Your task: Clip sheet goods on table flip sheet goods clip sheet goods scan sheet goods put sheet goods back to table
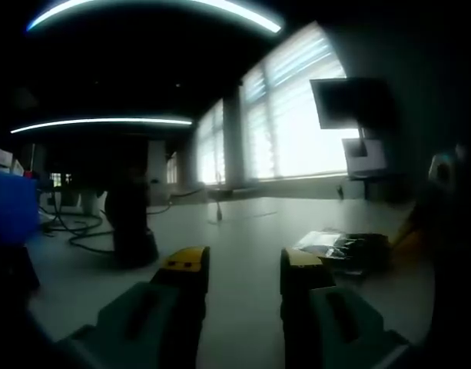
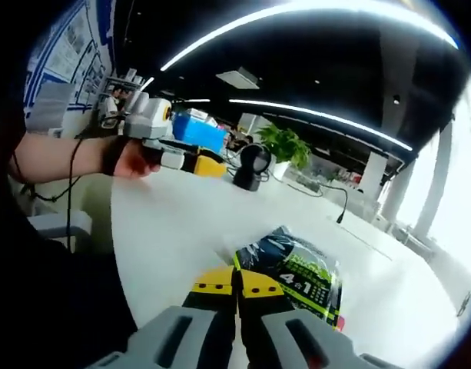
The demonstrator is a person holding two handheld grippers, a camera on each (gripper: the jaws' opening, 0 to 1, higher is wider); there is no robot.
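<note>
The sheet goods, a flat dark packet (image 2: 300, 273) with green and white print, lie on the white table (image 2: 166, 223). My right gripper (image 2: 237, 283) is shut, and its yellow tips pinch the packet's near edge. The left gripper view has the packet (image 1: 346, 250) lying ahead and to the right. My left gripper (image 1: 243, 265) is open above the table with nothing between its jaws. In the right gripper view, a hand holds the left gripper (image 2: 204, 164) up over the table's far left side, well clear of the packet.
A black stand-mounted scanner (image 1: 131, 223) stands on the table (image 1: 243, 231) to the left, also seen as the scanner (image 2: 250, 165) beyond the packet. Cables (image 1: 77, 231) trail beside it. A blue box (image 1: 12, 204) sits far left. A potted plant (image 2: 285, 146) is behind.
</note>
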